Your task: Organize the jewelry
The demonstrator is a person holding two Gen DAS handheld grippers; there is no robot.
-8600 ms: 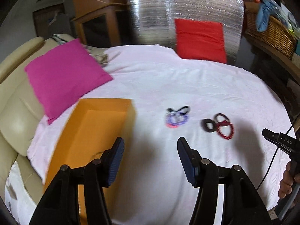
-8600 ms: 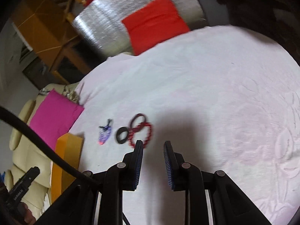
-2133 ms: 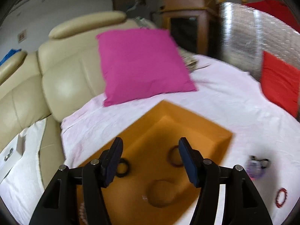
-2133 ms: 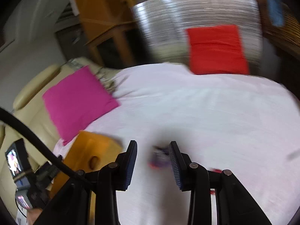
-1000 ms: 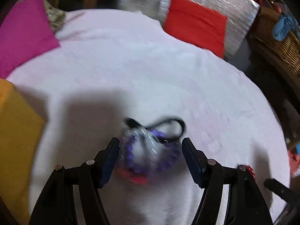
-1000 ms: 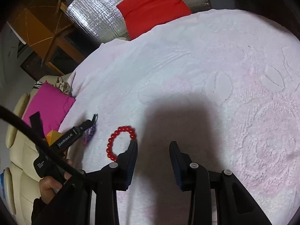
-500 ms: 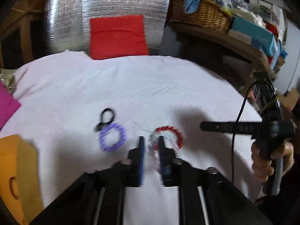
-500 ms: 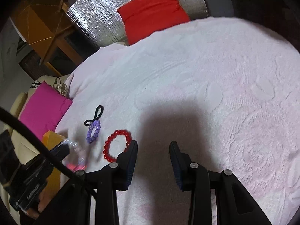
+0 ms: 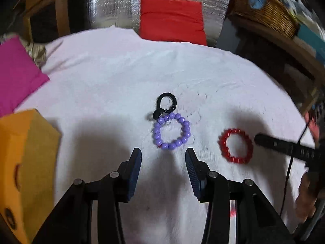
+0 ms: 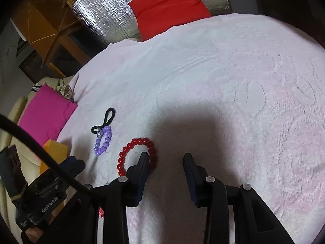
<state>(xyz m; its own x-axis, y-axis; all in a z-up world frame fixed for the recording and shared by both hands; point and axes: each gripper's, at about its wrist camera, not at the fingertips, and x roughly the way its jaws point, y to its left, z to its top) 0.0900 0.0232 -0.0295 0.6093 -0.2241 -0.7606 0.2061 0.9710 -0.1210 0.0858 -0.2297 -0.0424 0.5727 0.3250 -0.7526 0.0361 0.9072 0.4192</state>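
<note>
Your left gripper [image 9: 163, 158] is hovering with fingers spread, the purple bead bracelet [image 9: 172, 131] lying flat on the white blanket [image 9: 113, 81] just ahead, centred between them; your right gripper [image 10: 165, 163], also spread, is sitting beside the red bead bracelet [image 10: 138, 154]

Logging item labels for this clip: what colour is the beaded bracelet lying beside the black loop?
Purple; the round-beaded bracelet touches the black loop, clearest in the left wrist view.

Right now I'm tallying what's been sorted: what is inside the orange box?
The orange box shows two dark rings against its inner wall at the left wrist view's edge. The rest of its inside is out of frame.
</note>
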